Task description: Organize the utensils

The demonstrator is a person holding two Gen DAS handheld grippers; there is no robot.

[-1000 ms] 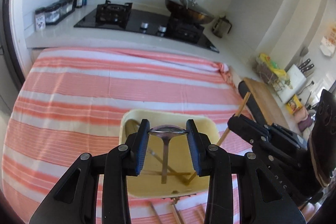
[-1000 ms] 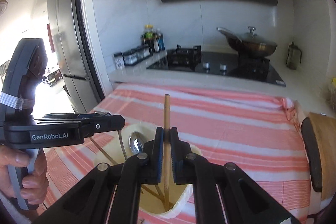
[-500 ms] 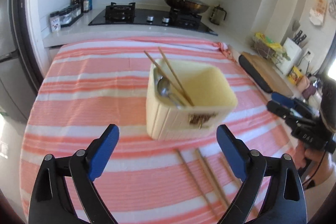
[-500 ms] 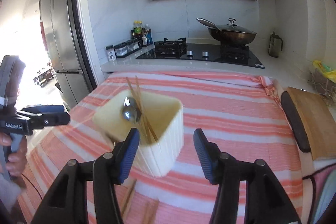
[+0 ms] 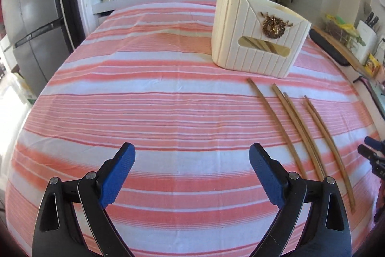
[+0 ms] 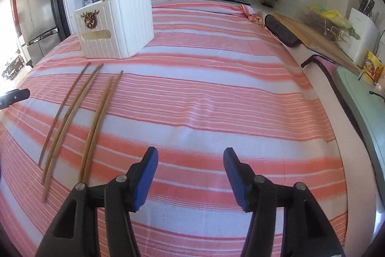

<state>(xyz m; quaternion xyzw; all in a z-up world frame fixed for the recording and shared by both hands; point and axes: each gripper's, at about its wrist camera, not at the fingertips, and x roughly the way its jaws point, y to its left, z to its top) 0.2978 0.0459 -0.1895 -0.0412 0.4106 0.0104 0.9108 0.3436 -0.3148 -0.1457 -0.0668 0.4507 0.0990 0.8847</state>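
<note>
Both our claws hang empty: left claw (image 5: 191, 171) spread wide, right claw (image 6: 190, 176) half spread. Five chopsticks (image 5: 292, 129) lie loose on the counter (image 5: 154, 98), near the cream holder (image 5: 257, 40) toward its far edge.

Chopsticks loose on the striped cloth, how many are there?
5, side by side in front of the cream holder: one single, a touching pair, another pair. More stand inside the holder, partly hidden.

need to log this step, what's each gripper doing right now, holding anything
Left gripper: open wide, fingers empty above the striped cloth.
Right gripper: open, fingers empty, just right of the loose chopsticks.
</note>
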